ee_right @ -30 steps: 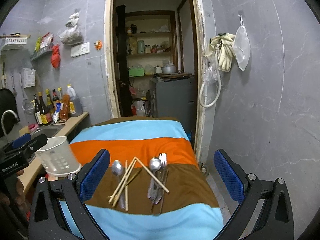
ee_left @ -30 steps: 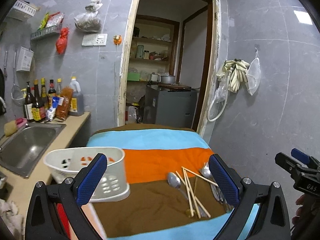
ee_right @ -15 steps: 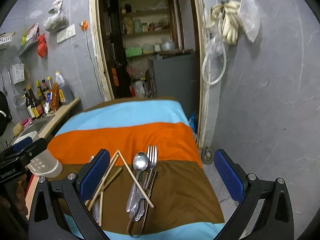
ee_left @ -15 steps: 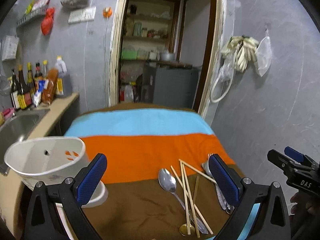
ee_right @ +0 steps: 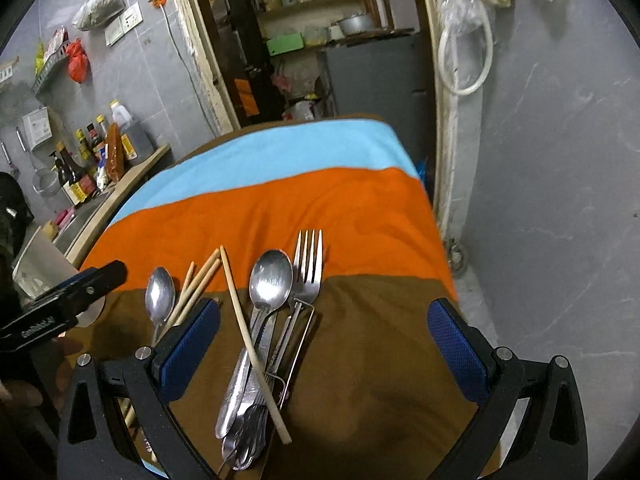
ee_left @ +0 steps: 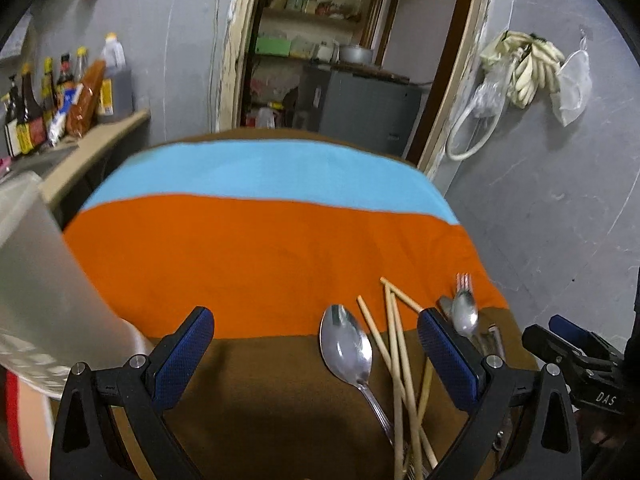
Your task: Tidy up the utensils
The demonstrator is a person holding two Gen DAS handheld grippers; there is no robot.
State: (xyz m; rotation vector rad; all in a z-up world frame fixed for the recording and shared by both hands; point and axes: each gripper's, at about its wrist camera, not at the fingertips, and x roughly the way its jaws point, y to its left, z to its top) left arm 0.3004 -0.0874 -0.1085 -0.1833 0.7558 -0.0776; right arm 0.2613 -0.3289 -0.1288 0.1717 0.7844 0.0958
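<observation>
Metal spoons (ee_right: pixel 271 280), a fork (ee_right: pixel 308 264) and several wooden chopsticks (ee_right: pixel 252 336) lie in a loose pile on the brown band of a striped cloth (ee_right: pixel 320 200). My right gripper (ee_right: pixel 324 332) is open and empty, low over the pile. In the left wrist view a single spoon (ee_left: pixel 346 346) and chopsticks (ee_left: pixel 396 344) lie between the fingers of my left gripper (ee_left: pixel 316 344), which is open and empty. A white plastic utensil holder (ee_left: pixel 36 280) stands at the cloth's left edge, close and blurred.
A counter (ee_left: pixel 100 136) with a sink and sauce bottles (ee_left: pixel 28 112) runs along the left wall. A doorway (ee_left: pixel 340 40) opens behind the table. A grey tiled wall (ee_left: pixel 560 200) with hanging gloves lies to the right. The other gripper (ee_left: pixel 580 356) shows at the right edge.
Both grippers have come forward and down toward the utensil pile. The white holder has slid to the left edge of the left wrist view.
</observation>
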